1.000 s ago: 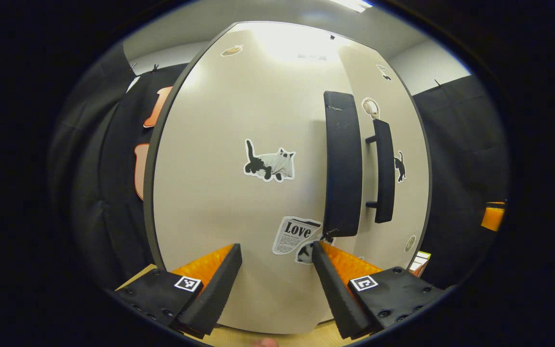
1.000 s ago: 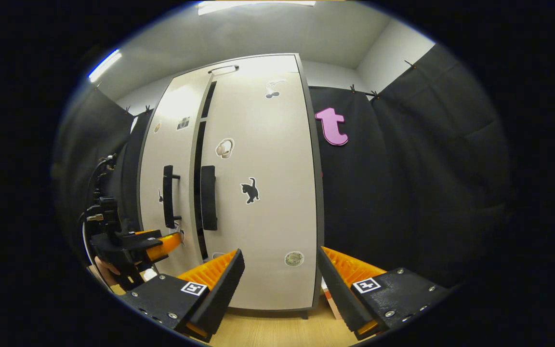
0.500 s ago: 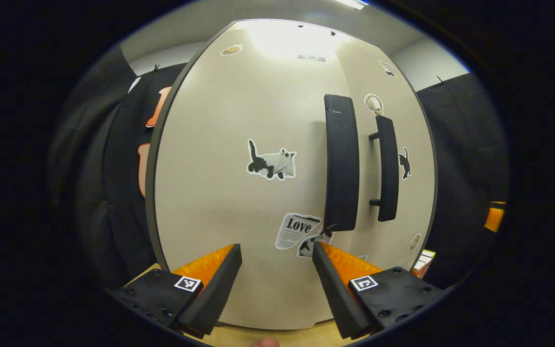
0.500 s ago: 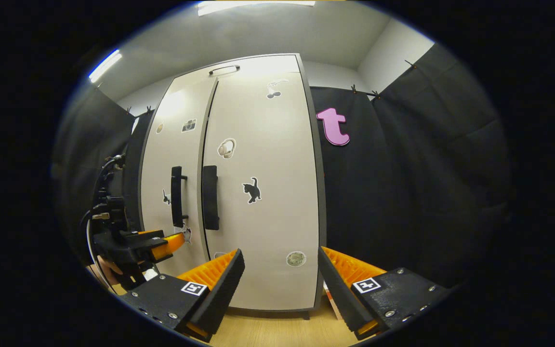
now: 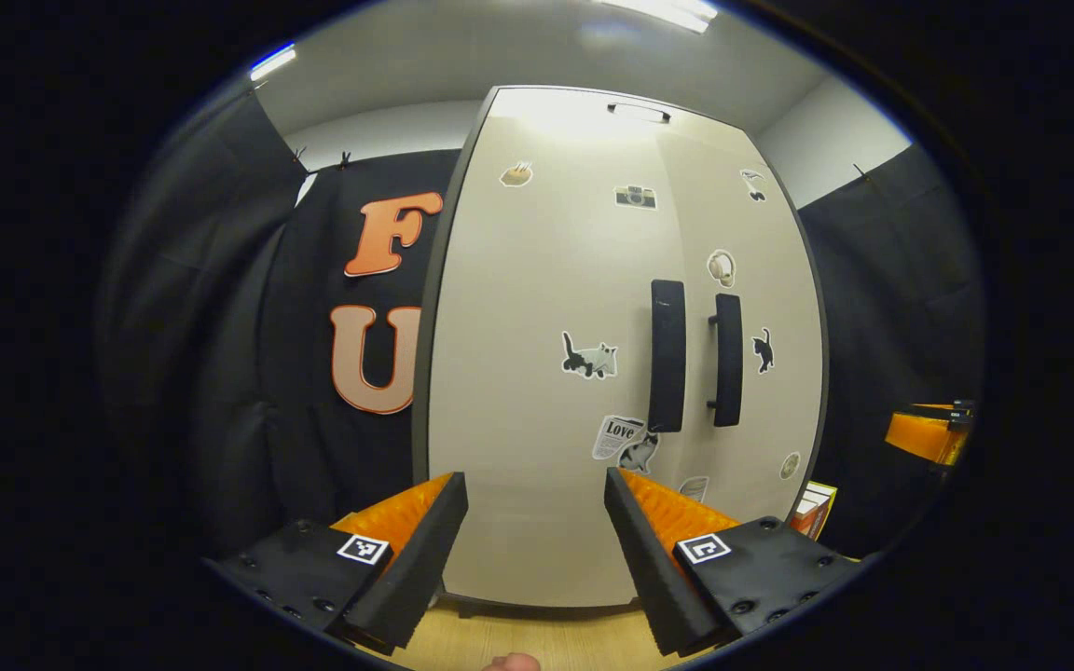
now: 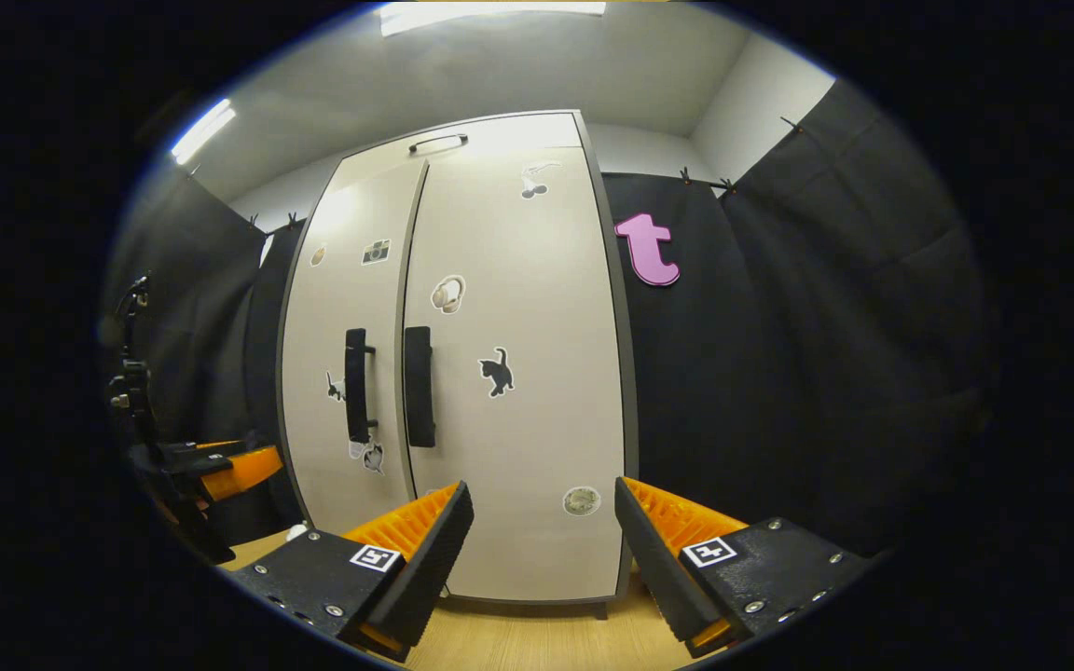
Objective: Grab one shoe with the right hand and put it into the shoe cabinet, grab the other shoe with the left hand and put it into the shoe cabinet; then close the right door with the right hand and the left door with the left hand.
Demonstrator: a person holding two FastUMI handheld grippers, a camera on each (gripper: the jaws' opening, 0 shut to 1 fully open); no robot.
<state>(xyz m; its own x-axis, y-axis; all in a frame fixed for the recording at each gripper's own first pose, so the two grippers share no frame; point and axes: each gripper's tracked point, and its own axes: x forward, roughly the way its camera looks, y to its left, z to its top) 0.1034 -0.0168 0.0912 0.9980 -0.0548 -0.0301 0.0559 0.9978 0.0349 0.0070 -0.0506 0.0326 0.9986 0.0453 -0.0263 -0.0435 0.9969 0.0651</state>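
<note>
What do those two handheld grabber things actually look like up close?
Each tool has two wedge-shaped fingers: black foam-like pads on the inner faces, ridged orange plastic behind, on black bolted plates bearing small square black-and-white markers. In the right gripper view, the left tool farther off shows a black body, orange fingers and dark cables above it.

The cabinet (image 6: 518, 373) stands straight ahead with both doors flush, its two black handles (image 6: 388, 384) jutting out side by side at the centre seam. Bare wood floor (image 6: 537, 643) lies in front of it. Black cloth wall (image 6: 761, 373) closes in just beside the cabinet on both sides.
</note>
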